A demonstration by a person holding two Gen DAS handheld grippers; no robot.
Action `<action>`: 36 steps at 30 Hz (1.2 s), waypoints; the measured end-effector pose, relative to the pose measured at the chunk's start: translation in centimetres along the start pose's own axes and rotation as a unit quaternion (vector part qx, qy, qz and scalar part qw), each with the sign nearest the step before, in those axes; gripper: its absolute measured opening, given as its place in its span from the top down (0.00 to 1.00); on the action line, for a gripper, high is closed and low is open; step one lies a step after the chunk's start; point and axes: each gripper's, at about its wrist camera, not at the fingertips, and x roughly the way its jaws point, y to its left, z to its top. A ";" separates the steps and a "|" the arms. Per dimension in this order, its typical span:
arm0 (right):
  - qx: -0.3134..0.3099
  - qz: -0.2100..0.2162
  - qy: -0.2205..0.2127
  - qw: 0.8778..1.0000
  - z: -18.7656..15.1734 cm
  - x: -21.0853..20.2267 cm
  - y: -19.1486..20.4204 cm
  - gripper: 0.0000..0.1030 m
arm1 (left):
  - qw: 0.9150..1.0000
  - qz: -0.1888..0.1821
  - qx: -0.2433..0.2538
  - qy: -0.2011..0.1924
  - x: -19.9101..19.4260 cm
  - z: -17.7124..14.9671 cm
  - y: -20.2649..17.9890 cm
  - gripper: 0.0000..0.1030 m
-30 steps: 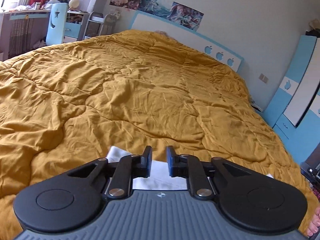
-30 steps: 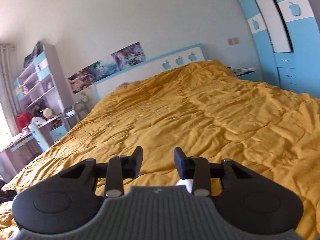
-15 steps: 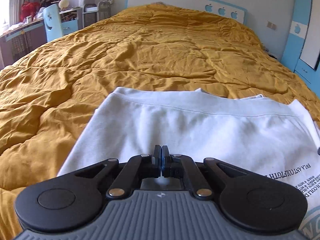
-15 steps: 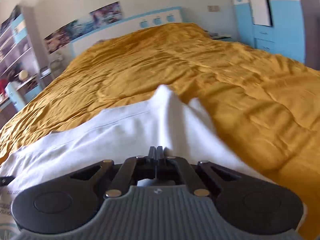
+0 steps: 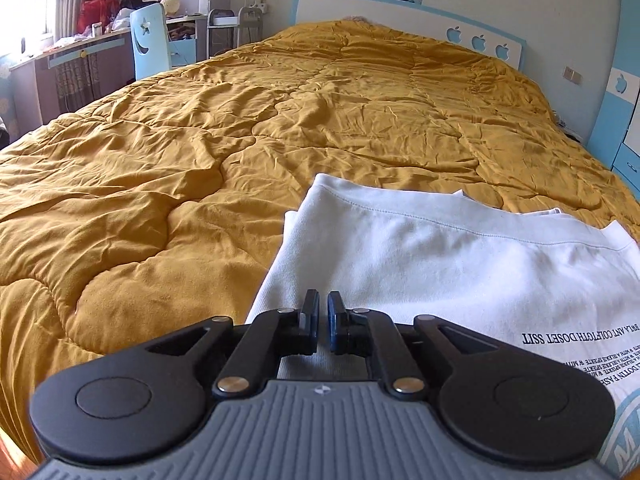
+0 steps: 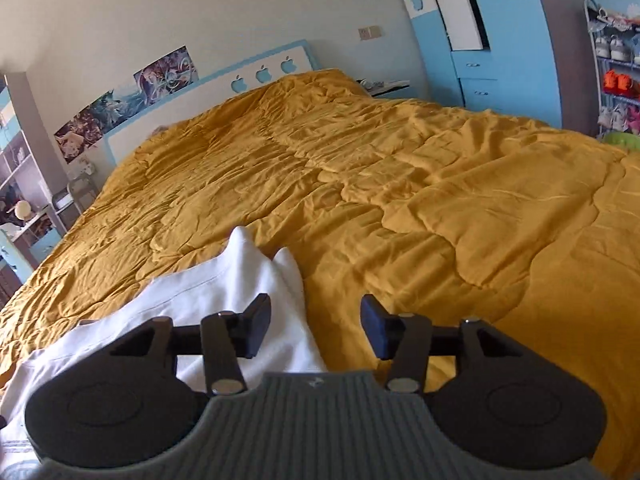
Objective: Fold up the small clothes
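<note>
White cotton, a T-shirt lies flat on the mustard quilt of the bed, its long axis running across, hem toward the headboard. The left hand-held gripper hovers over it, jaws parted a sliver, gripping nothing. The right hand-held gripper has just been opening, wide, empty.

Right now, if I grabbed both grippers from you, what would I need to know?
Left gripper: jaws just opening, a narrow gap, nothing between them, over the white shirt.
Right gripper: jaws just opened wide, empty, at the shirt's right edge.
Shirt lies on the yellow quilt, hem folded over.
Left to do: probably more folds; a far corner sticks up.
</note>
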 end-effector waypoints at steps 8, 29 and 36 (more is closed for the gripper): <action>-0.102 -0.027 0.042 0.994 -2.5 1.7 2.4 0.99 | 1.000 0.018 -0.009 0.010 -0.7 -1.1 -0.2 0.83; -0.004 0.064 -0.119 0.991 -2.6 -7.1 4.7 1.00 | 1.000 -0.009 -0.007 0.004 -3.6 -0.7 -2.0 0.83; -0.143 0.150 -0.089 0.974 -8.7 -8.7 14.6 1.00 | 0.998 -0.052 0.013 -0.025 -6.5 -2.7 -7.1 0.84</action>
